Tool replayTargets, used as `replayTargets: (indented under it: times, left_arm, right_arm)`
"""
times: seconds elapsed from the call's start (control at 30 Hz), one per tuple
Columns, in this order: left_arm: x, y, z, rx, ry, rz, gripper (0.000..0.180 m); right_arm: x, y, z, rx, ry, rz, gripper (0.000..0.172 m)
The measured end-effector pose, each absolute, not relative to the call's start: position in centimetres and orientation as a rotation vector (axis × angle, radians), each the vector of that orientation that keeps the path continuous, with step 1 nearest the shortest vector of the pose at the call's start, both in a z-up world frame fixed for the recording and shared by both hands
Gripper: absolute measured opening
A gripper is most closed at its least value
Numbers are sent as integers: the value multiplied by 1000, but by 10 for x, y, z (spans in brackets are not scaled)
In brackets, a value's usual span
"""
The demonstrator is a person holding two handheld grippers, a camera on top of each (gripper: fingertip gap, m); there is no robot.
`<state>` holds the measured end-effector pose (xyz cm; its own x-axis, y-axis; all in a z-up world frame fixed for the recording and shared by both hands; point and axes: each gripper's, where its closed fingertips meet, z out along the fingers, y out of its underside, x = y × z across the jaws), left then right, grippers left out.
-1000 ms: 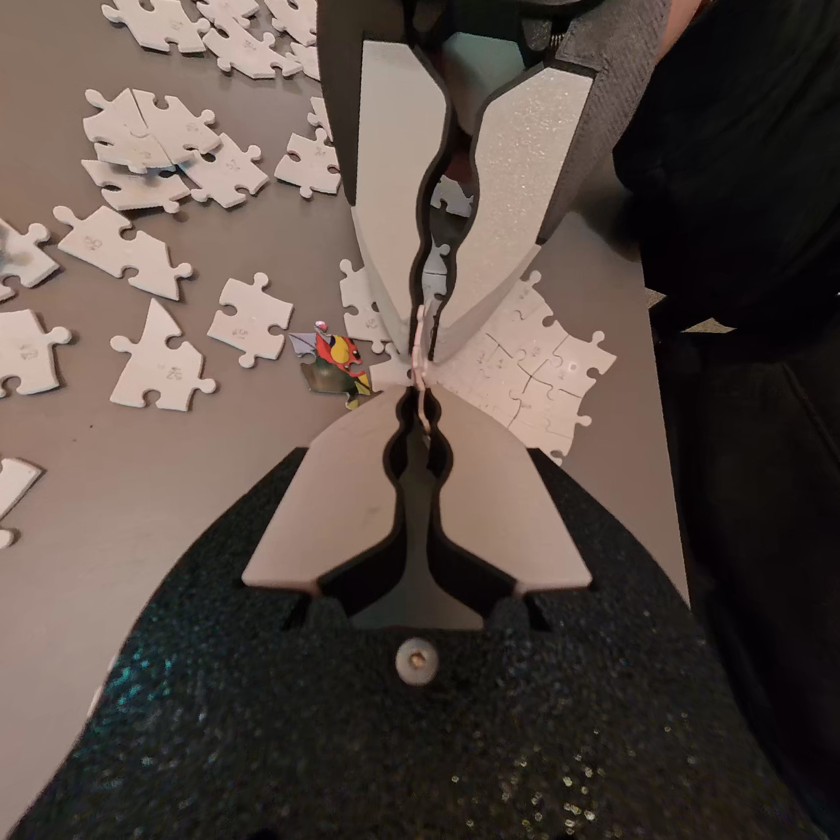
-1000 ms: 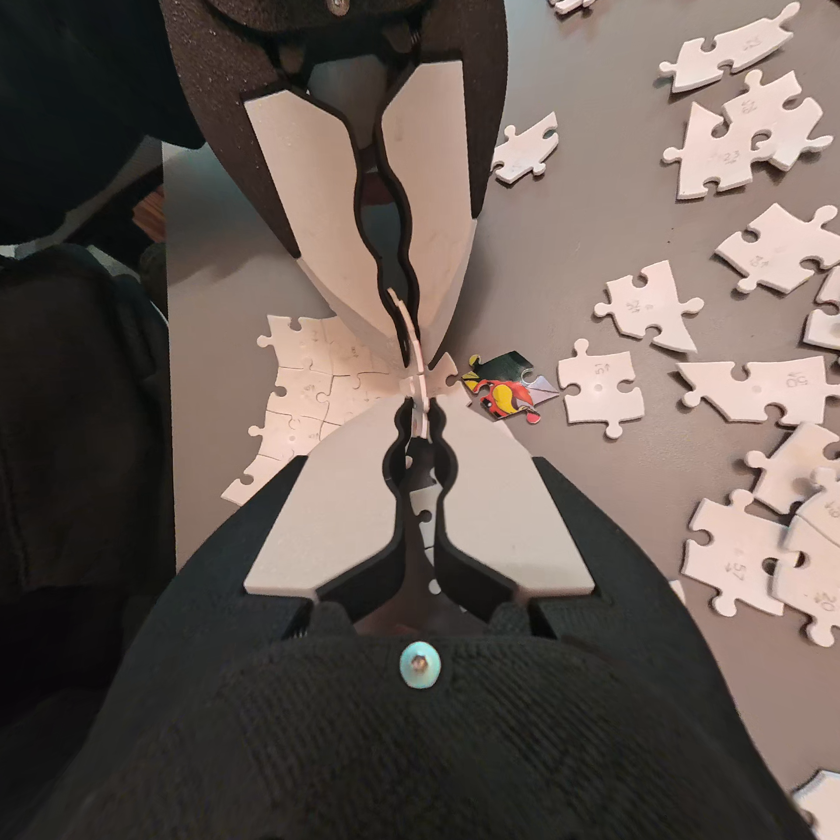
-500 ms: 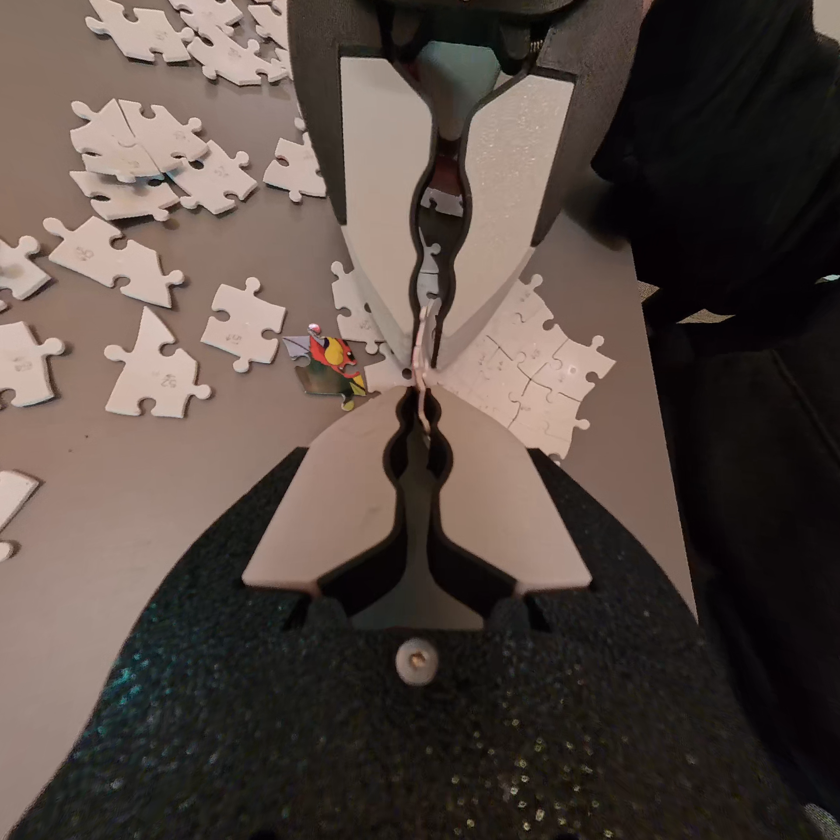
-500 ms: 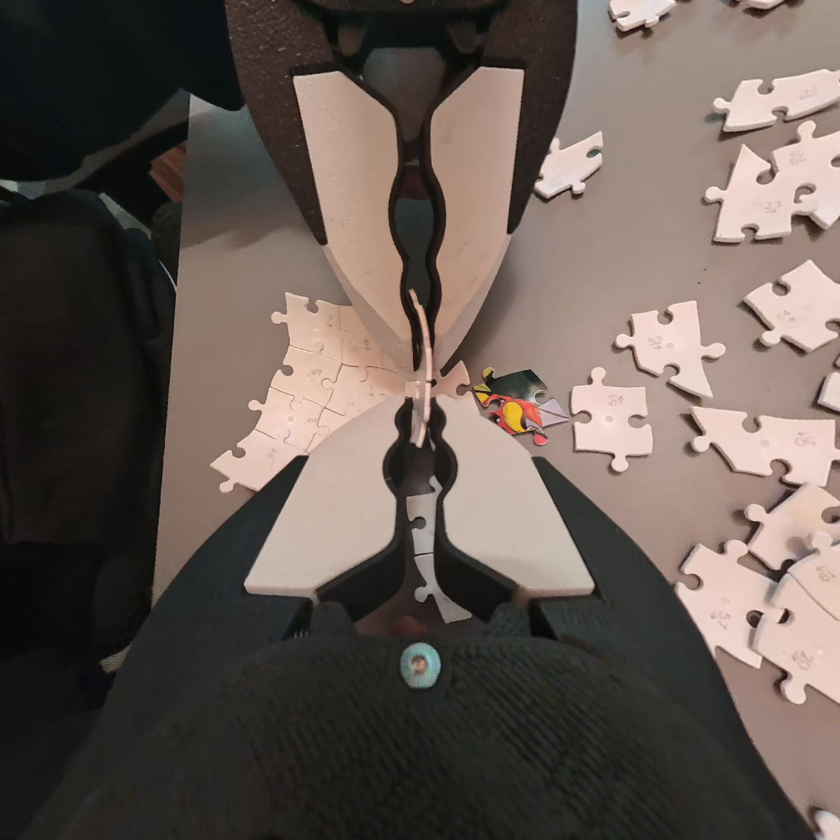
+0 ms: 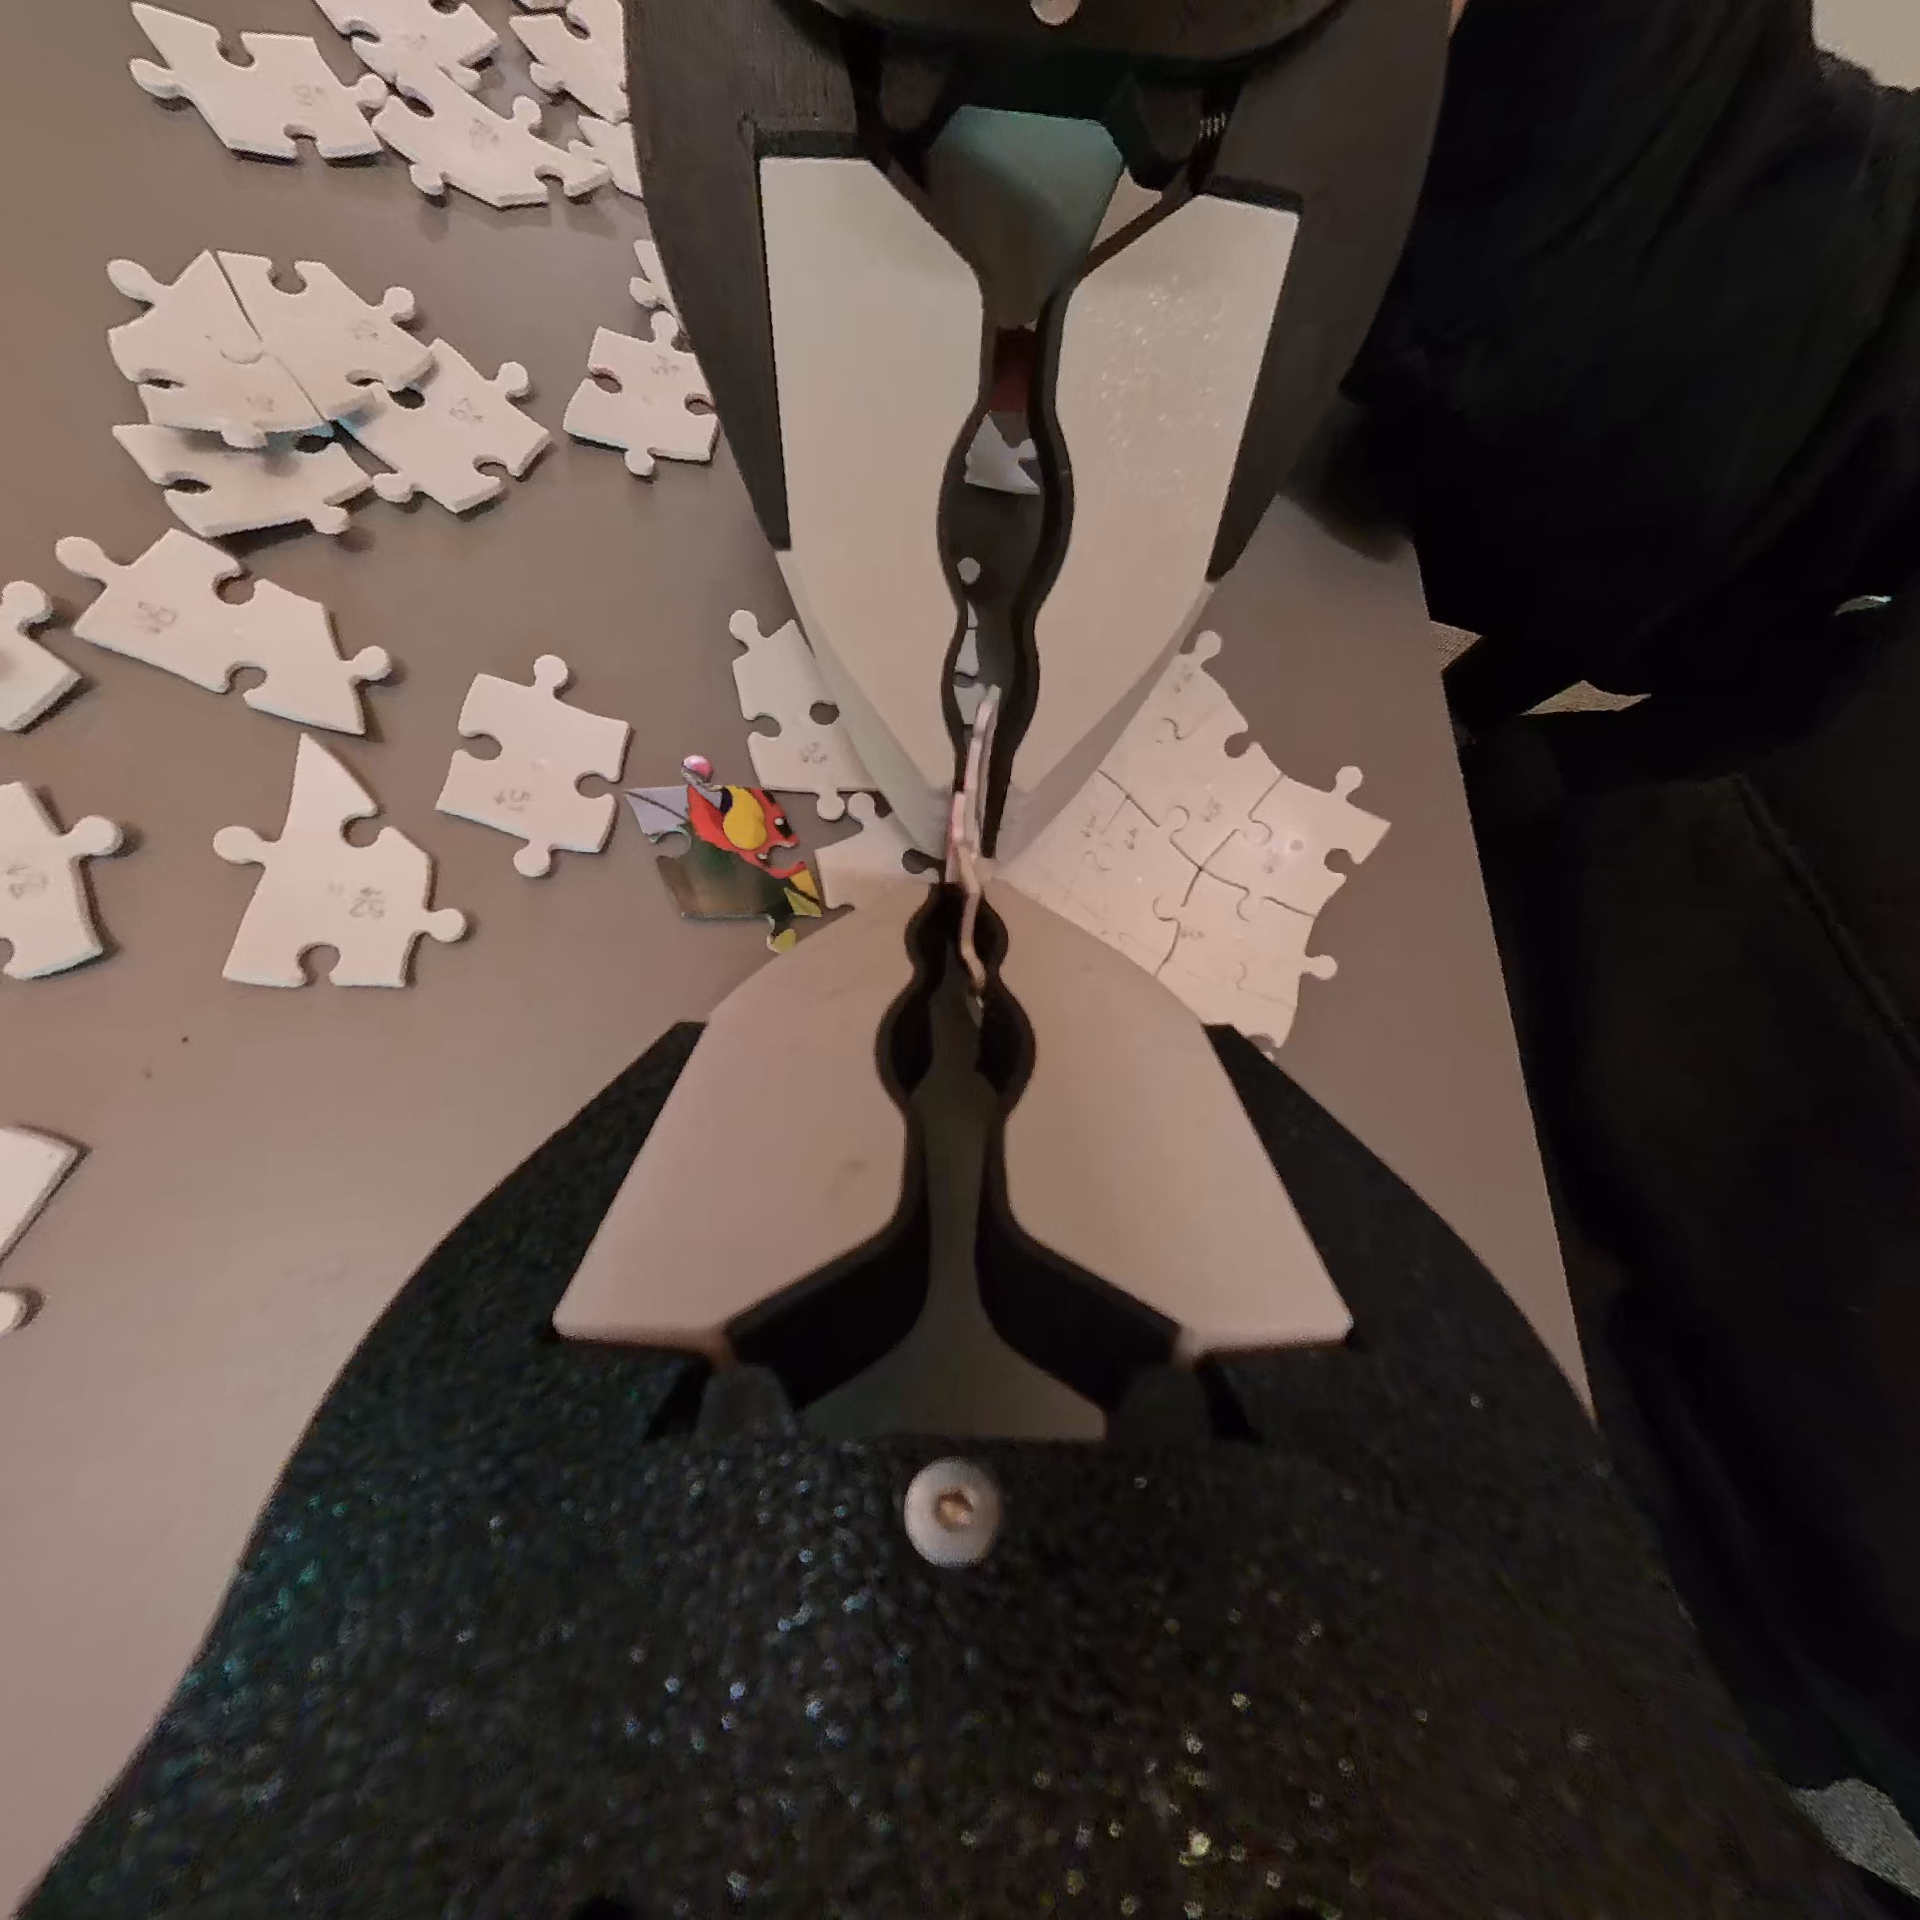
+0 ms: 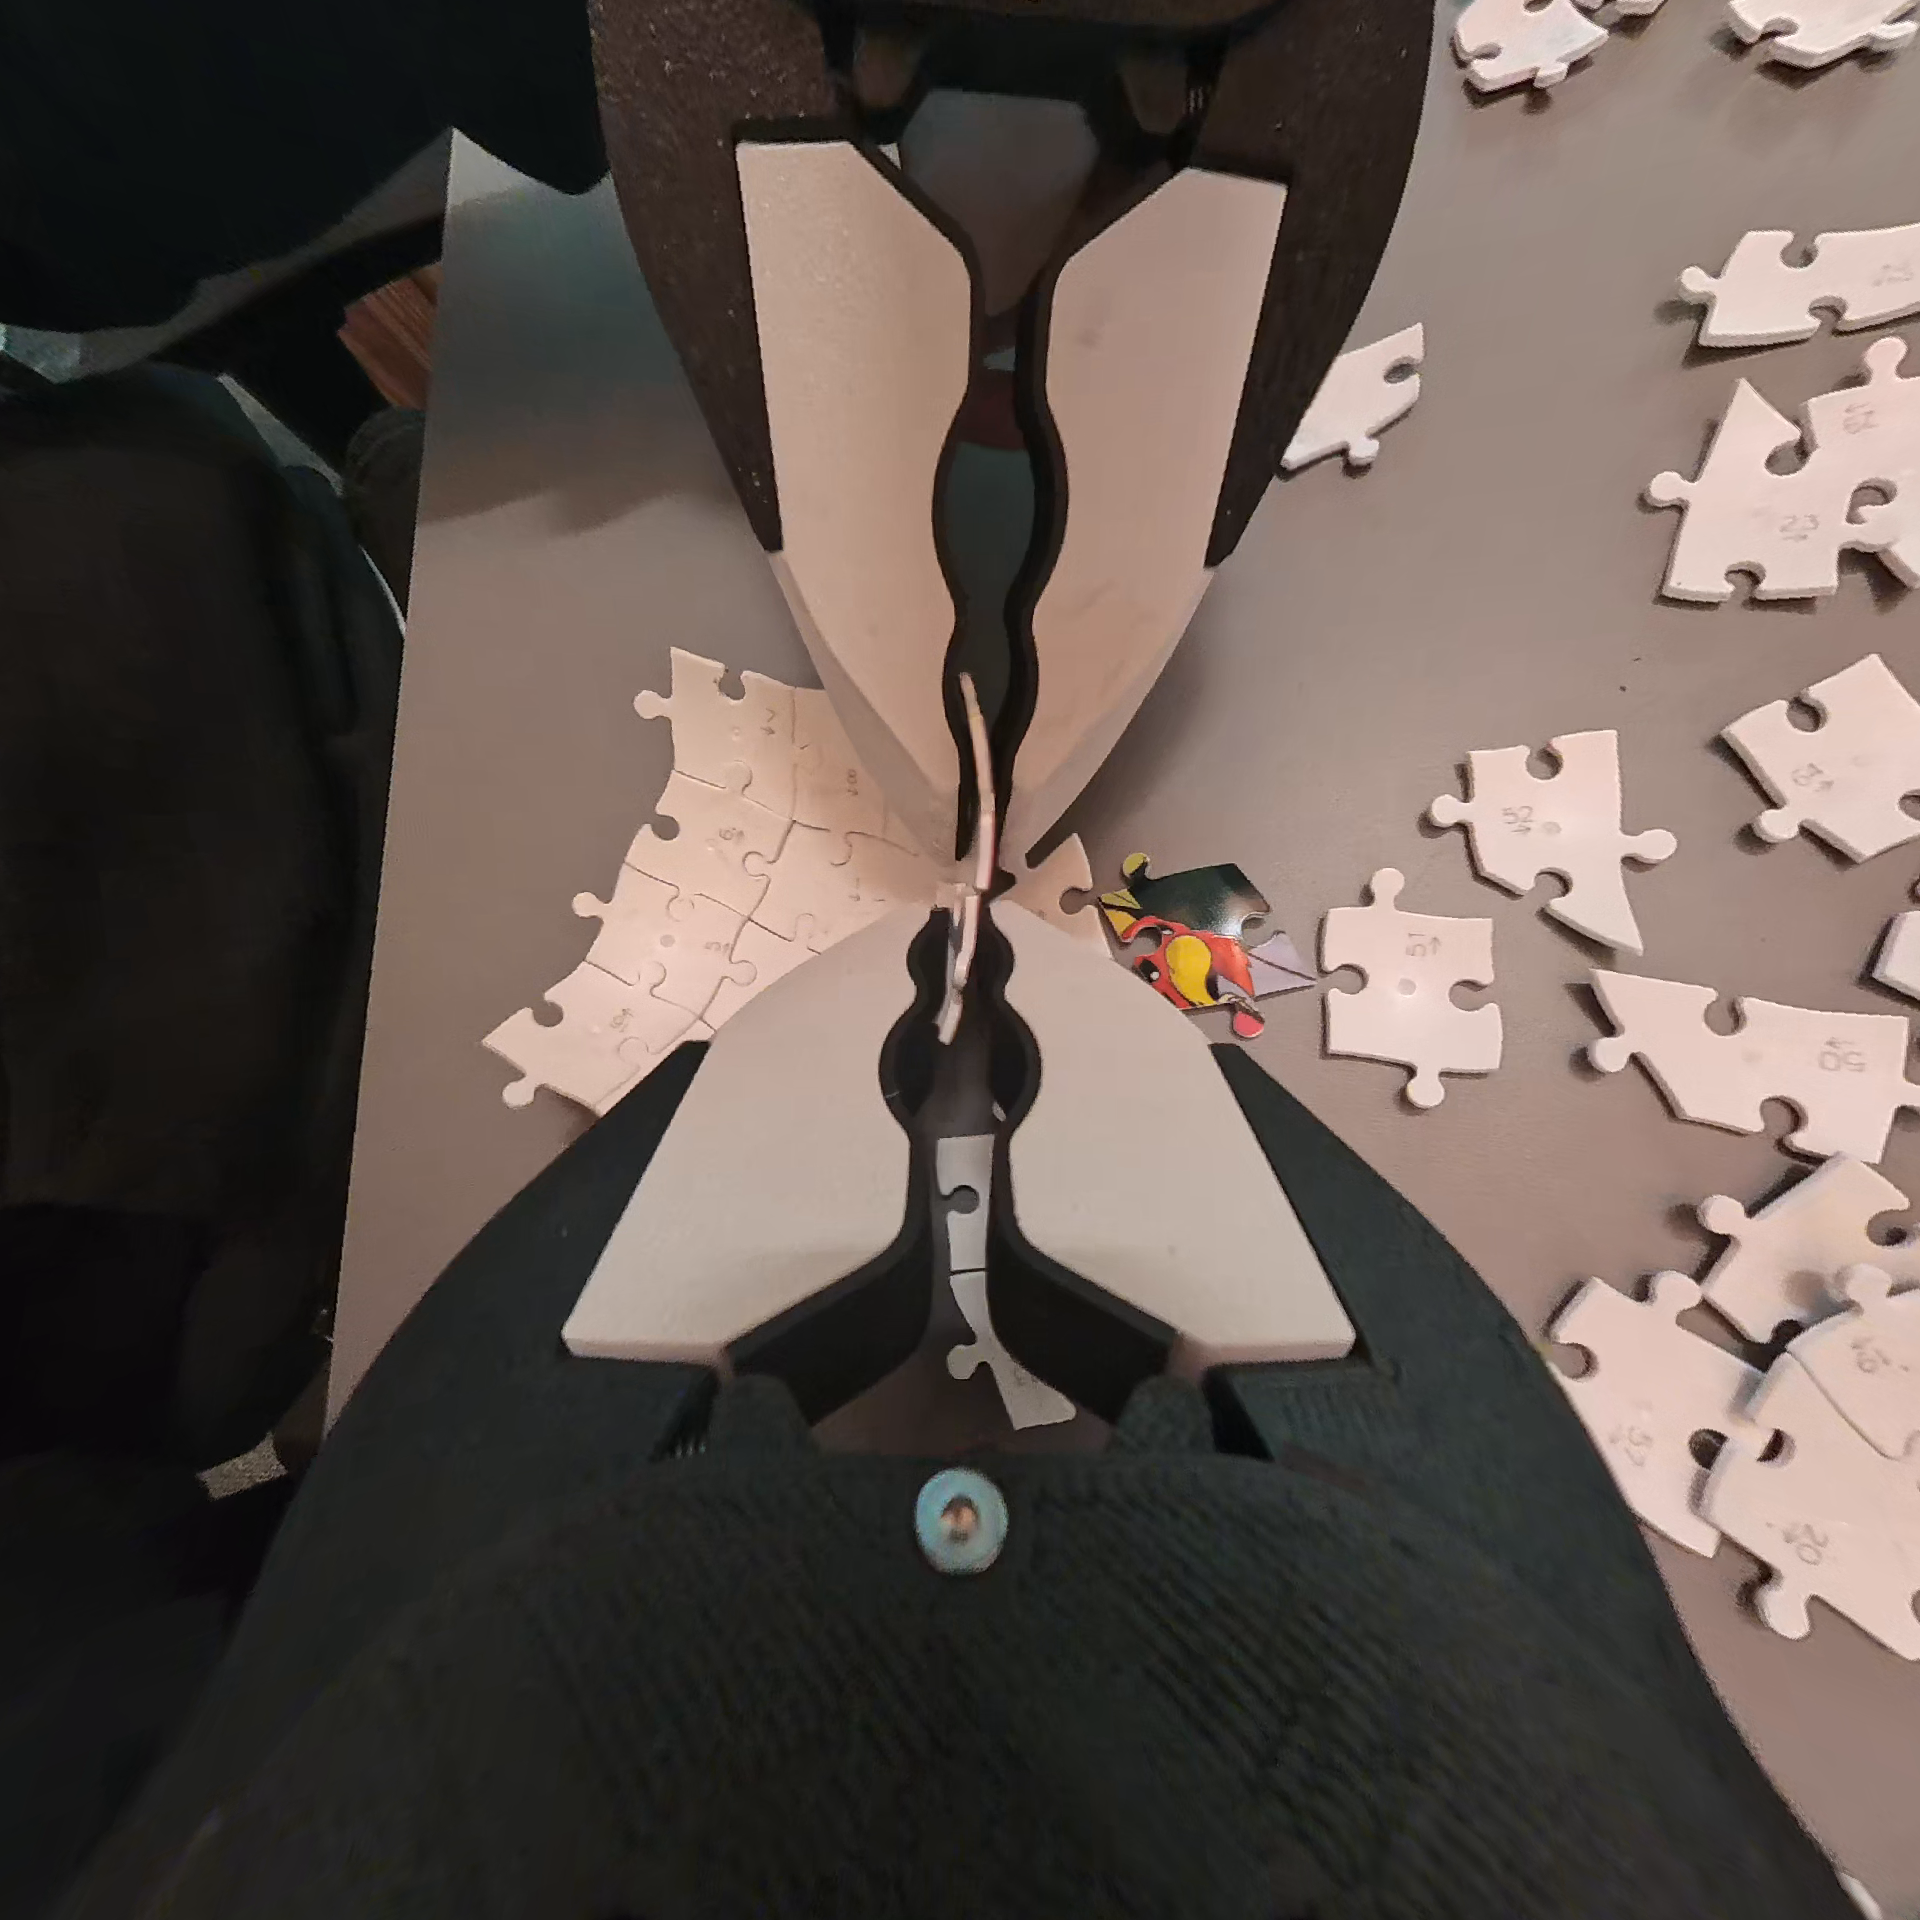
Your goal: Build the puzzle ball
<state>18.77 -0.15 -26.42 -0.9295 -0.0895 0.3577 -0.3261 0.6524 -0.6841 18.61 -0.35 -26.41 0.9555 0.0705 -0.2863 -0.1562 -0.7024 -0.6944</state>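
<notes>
Held piece: a puzzle piece [image 5: 975, 831] stands on edge at frame centre, above the table.
Left gripper [image 5: 961, 894]: closed on its lower end.
Right gripper [image 6: 971, 894]: tip to tip with it, pinching the same piece.
Below: joined white pieces [image 6: 717, 904] by the grey table [image 6: 540, 582] edge.
Beside: one colourful piece [image 5: 732, 852]; loose white pieces [image 5: 260, 665] left.

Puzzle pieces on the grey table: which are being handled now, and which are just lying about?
Handled:
- left gripper shut on thin white puzzle piece
- right gripper shut on curved white puzzle piece

Lying about:
- joined white section
- colourful face-up piece
- scattered white pieces
</notes>
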Motion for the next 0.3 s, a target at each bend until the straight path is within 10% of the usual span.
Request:
replayTargets:
  times: [0.03,0.3]
  left_arm:
    - [187,-2,-263,338,-2568,1154,3]
    - [187,0,-259,409,-2504,1168,12]
  right_arm:
    - [186,-4,-264,-2318,56,376,4]
    - [188,-3,-263,-2294,78,375,4]
